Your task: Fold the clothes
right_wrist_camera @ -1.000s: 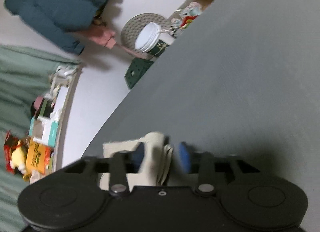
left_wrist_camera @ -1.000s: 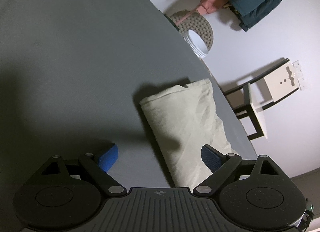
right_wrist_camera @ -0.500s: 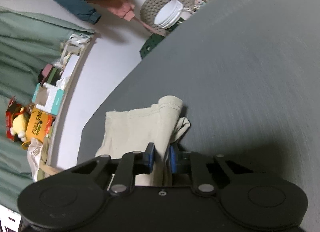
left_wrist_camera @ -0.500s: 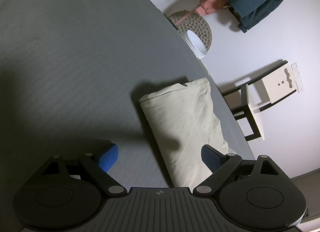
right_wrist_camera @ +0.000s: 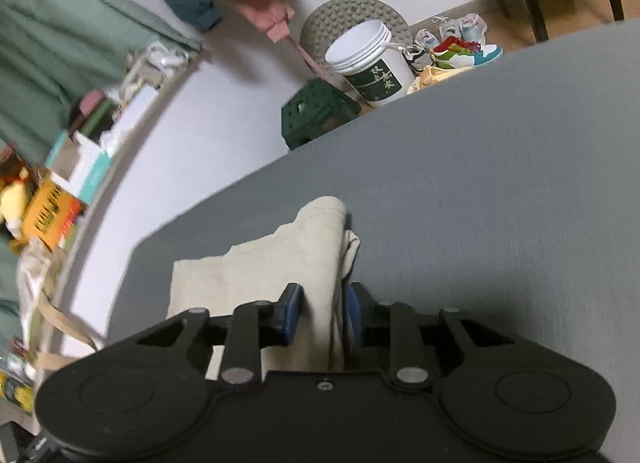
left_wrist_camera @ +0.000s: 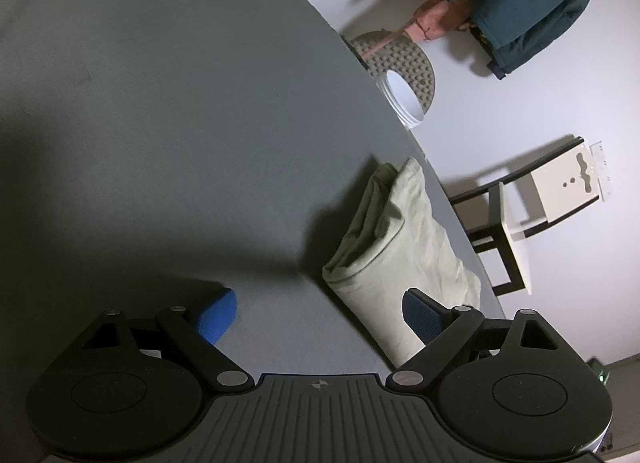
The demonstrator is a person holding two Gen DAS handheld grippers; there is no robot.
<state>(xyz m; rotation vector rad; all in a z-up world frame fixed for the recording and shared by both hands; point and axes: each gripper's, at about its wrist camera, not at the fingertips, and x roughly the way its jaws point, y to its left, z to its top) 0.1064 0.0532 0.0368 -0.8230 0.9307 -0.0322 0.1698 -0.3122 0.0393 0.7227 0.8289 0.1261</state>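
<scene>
Now the right tongs (right_wrist_camera: 320, 313) pinch the cloth (right_wrist_camera: 276, 263) to lift its fold; left tongs (left_wrist_camera: 316, 313) gape wide, waiting beside it.

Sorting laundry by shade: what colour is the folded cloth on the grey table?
Pale beige, plain with no pattern; the folded cloth shows best in the left wrist view.

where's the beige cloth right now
The beige cloth lies folded near the grey table's edge, its raised side pinched in the right tongs.
</scene>
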